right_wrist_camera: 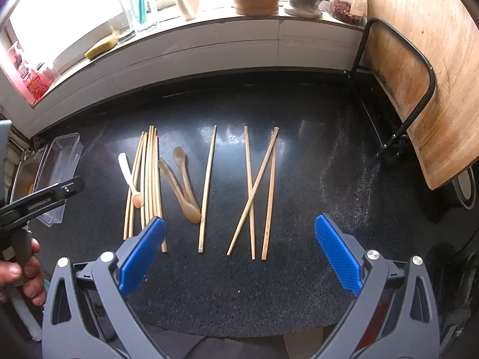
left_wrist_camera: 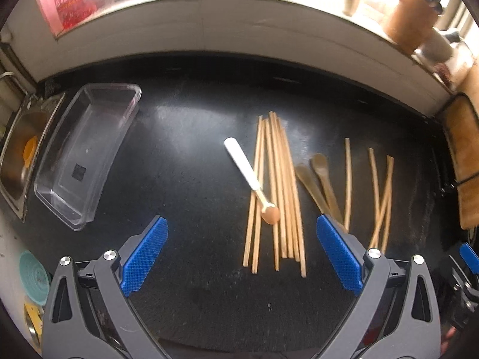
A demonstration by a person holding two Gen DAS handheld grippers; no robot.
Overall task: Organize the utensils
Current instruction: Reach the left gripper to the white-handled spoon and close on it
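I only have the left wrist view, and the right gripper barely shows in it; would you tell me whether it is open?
Observer: Yes, the right gripper is open and empty, with its fingers over the near ends of the chopsticks on the counter.
Operator: Thank you. The three chopsticks on the far right are blurred for me; do any of them cross?
Observer: Yes. The slanted chopstick lies across the left chopstick, and the third chopstick lies alongside them on the right.
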